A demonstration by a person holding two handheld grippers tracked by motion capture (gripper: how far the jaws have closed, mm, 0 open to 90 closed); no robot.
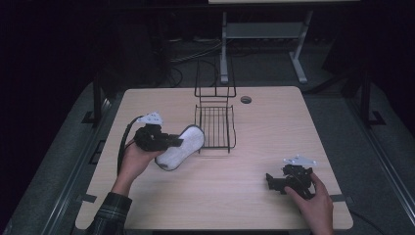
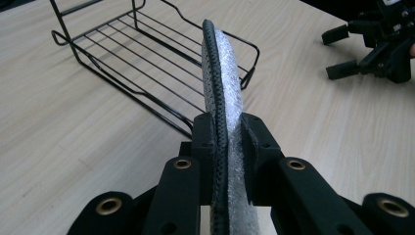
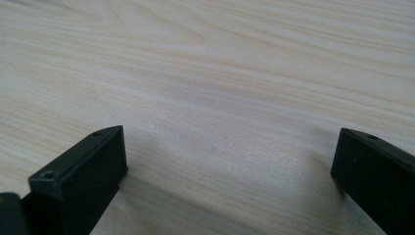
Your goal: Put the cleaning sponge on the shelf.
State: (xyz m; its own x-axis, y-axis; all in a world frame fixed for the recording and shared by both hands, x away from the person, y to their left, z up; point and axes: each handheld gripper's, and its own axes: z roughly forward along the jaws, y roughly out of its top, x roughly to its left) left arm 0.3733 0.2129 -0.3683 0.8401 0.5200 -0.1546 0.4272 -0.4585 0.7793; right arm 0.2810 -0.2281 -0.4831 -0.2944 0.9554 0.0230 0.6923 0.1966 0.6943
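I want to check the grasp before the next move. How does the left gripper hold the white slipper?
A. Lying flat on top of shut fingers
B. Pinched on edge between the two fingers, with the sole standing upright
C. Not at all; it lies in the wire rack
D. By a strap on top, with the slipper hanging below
B: in the left gripper view the left gripper clamps the white slipper on edge, short of the wire rack.
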